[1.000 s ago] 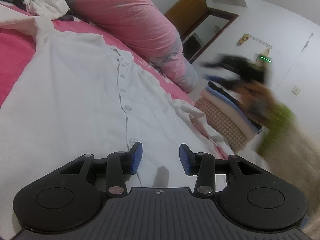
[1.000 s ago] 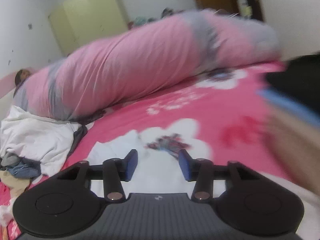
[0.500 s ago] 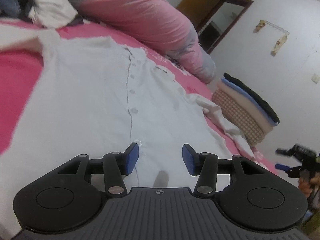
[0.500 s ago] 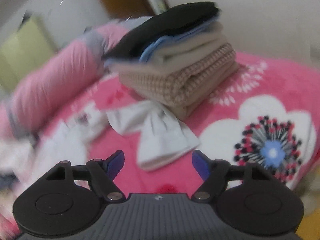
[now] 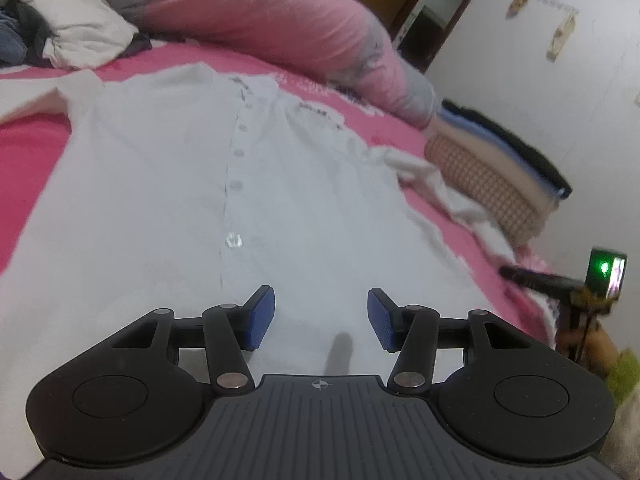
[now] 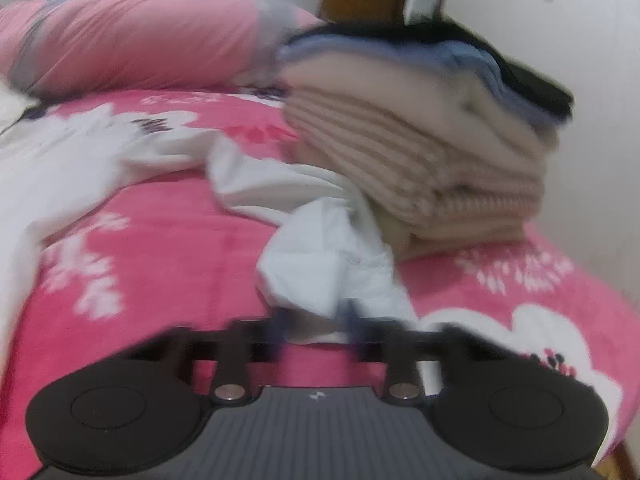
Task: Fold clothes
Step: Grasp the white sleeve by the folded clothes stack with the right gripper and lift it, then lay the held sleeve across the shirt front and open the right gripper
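- Shirt first: thin white button-front cotton shirt [image 5: 168,184] lies flat on the pink floral bed [image 6: 160,264], light, floppy, easily creased.
- Right gripper [image 6: 316,326] has its fingers pinched on the crumpled white sleeve end [image 6: 332,268], far right, a sensible hold.
- Left gripper [image 5: 320,318] hovers half-open over the near hem, holding nothing.
- No readable labels.
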